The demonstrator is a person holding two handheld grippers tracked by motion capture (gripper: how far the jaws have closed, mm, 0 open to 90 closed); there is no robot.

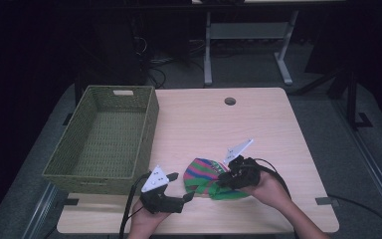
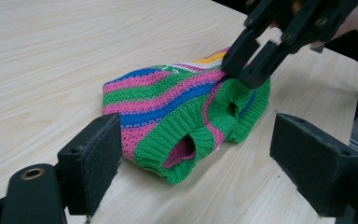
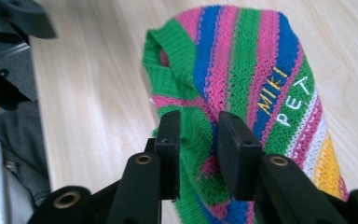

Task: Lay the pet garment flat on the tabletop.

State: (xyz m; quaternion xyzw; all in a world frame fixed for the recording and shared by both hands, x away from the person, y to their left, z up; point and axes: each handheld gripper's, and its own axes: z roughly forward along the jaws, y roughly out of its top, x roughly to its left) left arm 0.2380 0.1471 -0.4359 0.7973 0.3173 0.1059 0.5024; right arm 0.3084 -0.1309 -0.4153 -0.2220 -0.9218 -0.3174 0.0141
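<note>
While the right gripper [image 3: 198, 140] is pinching the striped sweater [image 3: 242, 70], the left gripper [image 2: 196, 163] is waiting spread; the thin fold may be slipping free.

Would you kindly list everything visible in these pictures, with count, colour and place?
Pet sweater: one, striped green, pink and blue with some yellow, near the table's front edge, between the grippers.
Basket: one, olive-green woven, on the table's left part.
Table: one, light wood, with a round hole near the far edge.
Left gripper: one, black, jaws open, just left of the sweater.
Right gripper: one, black, jaws pinching the sweater's green ribbed edge.
Hands: two, entering from the bottom of the high view.
</note>
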